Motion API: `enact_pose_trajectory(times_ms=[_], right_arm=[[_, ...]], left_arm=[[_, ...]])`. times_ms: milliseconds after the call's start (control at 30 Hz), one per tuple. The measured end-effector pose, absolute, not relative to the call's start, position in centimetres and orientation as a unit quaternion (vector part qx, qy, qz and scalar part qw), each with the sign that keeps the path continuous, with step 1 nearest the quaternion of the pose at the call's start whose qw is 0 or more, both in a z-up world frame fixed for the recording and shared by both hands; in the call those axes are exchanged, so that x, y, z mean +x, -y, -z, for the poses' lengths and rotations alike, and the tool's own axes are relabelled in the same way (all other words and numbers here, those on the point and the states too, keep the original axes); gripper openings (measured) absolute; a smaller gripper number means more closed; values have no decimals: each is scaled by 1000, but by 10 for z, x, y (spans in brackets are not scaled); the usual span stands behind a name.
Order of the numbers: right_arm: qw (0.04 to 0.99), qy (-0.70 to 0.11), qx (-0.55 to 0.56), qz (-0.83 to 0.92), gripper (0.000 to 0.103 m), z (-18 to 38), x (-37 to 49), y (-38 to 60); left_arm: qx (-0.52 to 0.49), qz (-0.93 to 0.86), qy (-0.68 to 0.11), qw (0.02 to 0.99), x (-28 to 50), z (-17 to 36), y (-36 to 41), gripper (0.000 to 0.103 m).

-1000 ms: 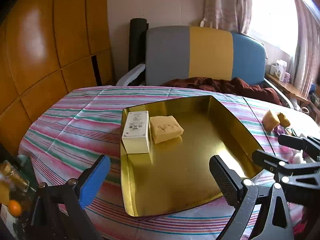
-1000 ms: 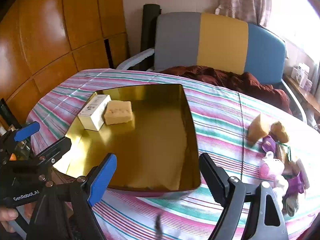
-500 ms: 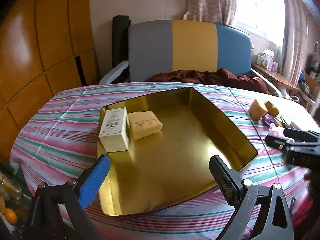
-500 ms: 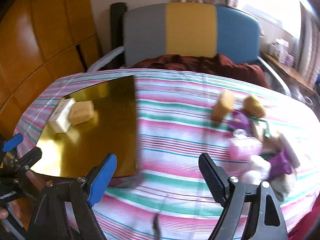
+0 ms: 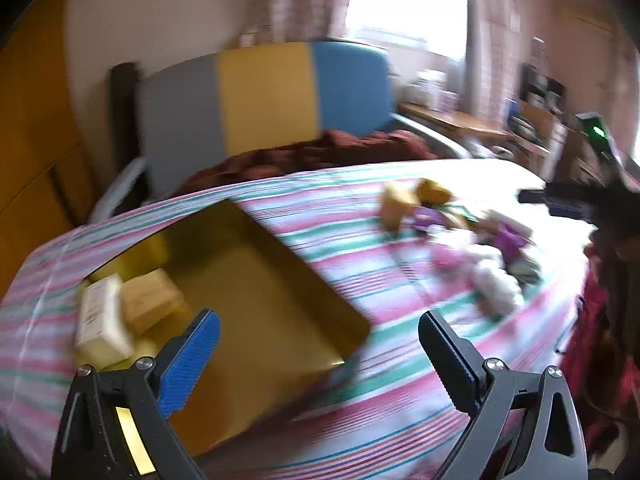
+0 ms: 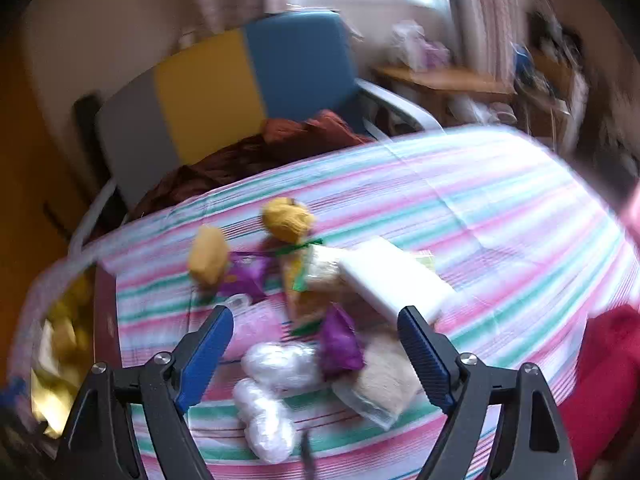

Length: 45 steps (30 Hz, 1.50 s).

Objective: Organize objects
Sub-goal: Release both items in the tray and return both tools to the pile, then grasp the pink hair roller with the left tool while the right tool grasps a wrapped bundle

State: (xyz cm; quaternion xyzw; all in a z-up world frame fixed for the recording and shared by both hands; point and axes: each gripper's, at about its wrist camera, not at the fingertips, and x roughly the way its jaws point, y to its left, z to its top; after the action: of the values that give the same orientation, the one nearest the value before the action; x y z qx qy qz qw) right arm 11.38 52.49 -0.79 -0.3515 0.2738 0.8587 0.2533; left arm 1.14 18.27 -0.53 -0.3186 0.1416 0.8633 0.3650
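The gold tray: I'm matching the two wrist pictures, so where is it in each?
Left wrist: gold tray fills the lower left, holding two blocks.
Right wrist: only a blurred sliver of it at the far left edge.
Shared landmark: the grey, yellow and blue chair back behind the table.

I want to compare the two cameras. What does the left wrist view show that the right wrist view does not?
Only the left wrist view shows clearly the white rectangular box and the yellow block lying inside the gold metal tray.

Only the right wrist view shows the flat white box and the clear plastic bags up close.

Both show the striped tablecloth, the yellow sponge pieces and open jaws.
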Motion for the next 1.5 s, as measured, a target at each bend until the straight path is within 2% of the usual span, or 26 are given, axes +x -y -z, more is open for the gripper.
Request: enact_pose_trajectory(times_ms=[133, 333, 500, 567, 633, 800, 1033, 1167, 1200, 1267, 1300, 1400, 1500], right_arm=[[246, -336, -331, -847, 86, 16, 125, -544], [229, -358, -319, -847, 86, 20, 125, -550], [223, -360, -319, -848, 86, 22, 123, -549], [221, -362, -320, -847, 86, 24, 122, -550], [216, -365, -322, -847, 86, 25, 121, -551], [208, -369, -326, -845, 86, 27, 118, -551], [196, -390, -315, -843, 86, 28, 122, -555], [188, -403, -308, -841, 86, 28, 125, -558], [187, -405, -307, -840, 86, 29, 125, -558], [185, -409, -307, -839, 86, 29, 125, -559], [183, -409, -308, -839, 86, 29, 124, -559], [180, -406, -314, -839, 86, 30, 122, -558], [180, -401, -317, -840, 86, 30, 120, -557]], left_arm=[[-321, -834, -164, 417, 21, 11, -225, 100], [-349, -813, -161, 439, 6, 21, -275, 98], [-388, -794, -162, 440, -21, 38, -318, 87], [-396, -787, -172, 441, -28, 44, -332, 80], [-401, -780, -181, 445, -33, 48, -345, 78], [-449, -751, -163, 456, -46, 55, -381, 80], [-528, -728, -117, 421, -59, 67, -423, 96], [-551, -730, -118, 387, -67, 85, -441, 95], [-559, -727, -117, 383, -68, 90, -442, 93], [-556, -723, -113, 395, -66, 94, -440, 76], [-540, -725, -117, 411, -61, 92, -438, 70], [-519, -735, -134, 416, -57, 87, -426, 70], [-524, -737, -119, 410, -63, 88, -404, 70]])
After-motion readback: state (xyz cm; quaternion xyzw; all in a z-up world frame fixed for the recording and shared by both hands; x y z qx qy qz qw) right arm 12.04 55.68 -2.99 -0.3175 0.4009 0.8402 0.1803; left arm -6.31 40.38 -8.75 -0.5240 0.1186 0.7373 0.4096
